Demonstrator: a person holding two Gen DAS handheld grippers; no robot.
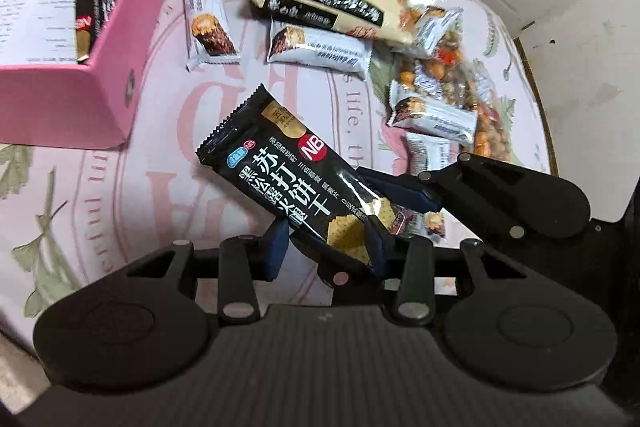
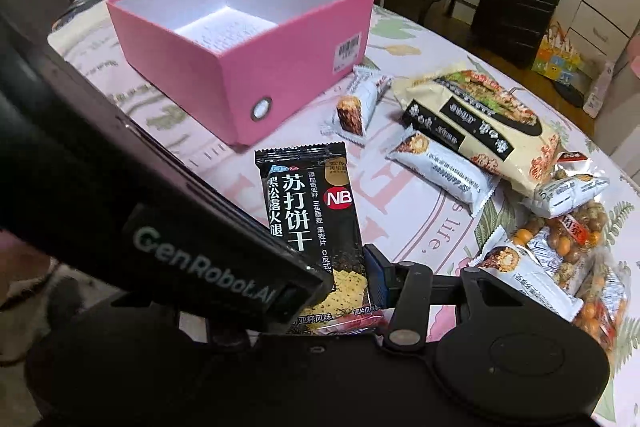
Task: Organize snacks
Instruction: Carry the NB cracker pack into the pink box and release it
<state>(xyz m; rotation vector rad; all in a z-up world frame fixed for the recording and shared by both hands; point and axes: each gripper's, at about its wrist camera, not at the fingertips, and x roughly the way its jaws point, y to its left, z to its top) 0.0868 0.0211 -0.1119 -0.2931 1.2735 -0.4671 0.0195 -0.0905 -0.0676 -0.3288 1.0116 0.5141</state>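
The left claw (image 1: 332, 243) was clamped on the lower end of a black cracker packet (image 1: 280, 171), its blue fingers (image 1: 276, 247) pressing on both edges. The right claw (image 2: 360, 283) gripped the same packet (image 2: 310, 223) from the other side, one blue finger (image 2: 376, 279) tight against the packet's edge and the other hidden behind the left tool's body. The packet was raised over the table (image 2: 400, 203), which wore a pink printed cloth. Just beyond it stood an open pink box (image 2: 240, 39); the left view showed a second black packet (image 1: 98, 11) inside. To the right lay white snack bars (image 2: 440, 175), a large beige noodle bag (image 2: 480, 123) and a clear bag of nuts (image 2: 580, 239).
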